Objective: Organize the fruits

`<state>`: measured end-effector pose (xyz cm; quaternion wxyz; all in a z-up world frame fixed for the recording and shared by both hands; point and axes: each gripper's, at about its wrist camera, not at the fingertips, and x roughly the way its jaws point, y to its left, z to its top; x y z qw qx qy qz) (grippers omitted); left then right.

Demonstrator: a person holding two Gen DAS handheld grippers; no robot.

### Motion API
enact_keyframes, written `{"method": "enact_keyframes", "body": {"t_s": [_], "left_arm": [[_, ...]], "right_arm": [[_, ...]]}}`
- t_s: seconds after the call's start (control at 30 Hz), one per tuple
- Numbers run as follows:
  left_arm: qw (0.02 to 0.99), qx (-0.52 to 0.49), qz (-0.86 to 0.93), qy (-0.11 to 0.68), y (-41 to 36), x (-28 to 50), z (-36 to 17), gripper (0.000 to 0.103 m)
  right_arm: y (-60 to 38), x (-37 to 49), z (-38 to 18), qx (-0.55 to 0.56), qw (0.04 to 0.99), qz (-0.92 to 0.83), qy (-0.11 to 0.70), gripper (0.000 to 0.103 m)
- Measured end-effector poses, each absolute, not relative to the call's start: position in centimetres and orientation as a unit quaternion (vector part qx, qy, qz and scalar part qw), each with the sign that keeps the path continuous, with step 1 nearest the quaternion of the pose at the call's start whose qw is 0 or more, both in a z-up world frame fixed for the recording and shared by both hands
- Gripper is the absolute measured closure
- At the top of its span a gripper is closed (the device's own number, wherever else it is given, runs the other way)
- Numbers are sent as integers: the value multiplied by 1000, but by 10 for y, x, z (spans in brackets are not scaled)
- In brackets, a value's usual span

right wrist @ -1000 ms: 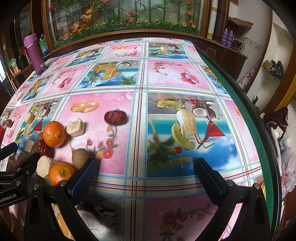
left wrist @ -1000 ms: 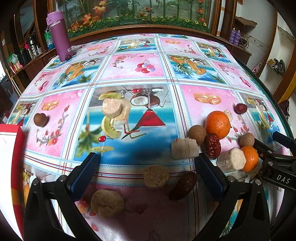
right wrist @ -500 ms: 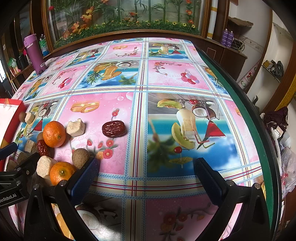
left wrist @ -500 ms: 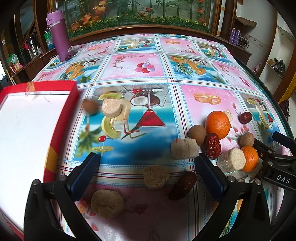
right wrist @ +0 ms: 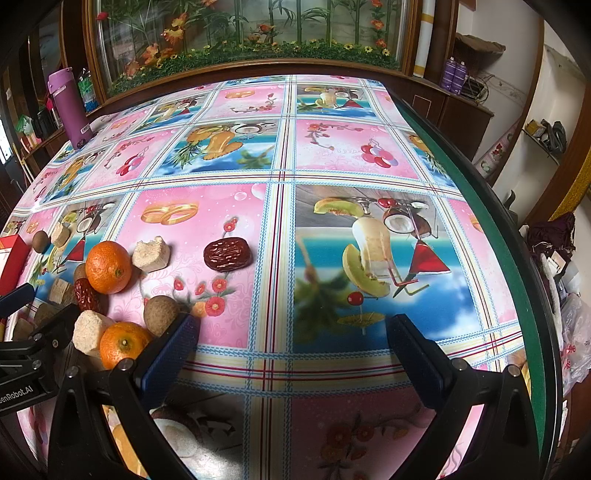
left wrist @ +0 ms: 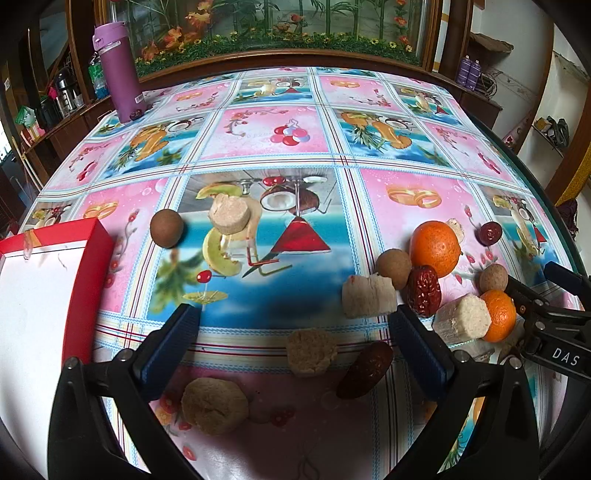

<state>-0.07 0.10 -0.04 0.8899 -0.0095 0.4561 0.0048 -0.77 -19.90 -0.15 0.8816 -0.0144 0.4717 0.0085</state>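
While "DAS" reads on the right hand-held gripper (left wrist: 554, 295), left hand-held gripper (left wrist: 295, 347) wide open and empty above the bench (left wrist: 295, 147), right likewise, oranges (right wrist: 108, 266) left of it.

Tablecloth (left wrist: 280, 140): glossy, printed in pink and blue squares of fruit, cocktail and ring motifs, covering the whole table. Purple flask (left wrist: 119, 72): upright at the far left corner of the table, lid on. Glass-fronted display (right wrist: 243, 33): behind the table, wooden frame, holding artificial bamboo, orange flowers and greenery. Two purple spray cans (right wrist: 455, 74): side by side on a wooden sideboard at the far right. Wall shelf (right wrist: 550, 138): right wall, carrying dark, indistinct items.
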Motion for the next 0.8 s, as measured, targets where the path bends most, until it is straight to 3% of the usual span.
{"method": "enact_keyframes", "body": {"t_s": [0.6,0.8], "left_arm": [[885,-3,-3,466,3,-6,1,0],[886,-10,37,463,12,-32,8,0]], "right_arm": [[-199,-11,2,-32,870,47,490,0],[-206,-40,23,10,883,67,464,0]]}}
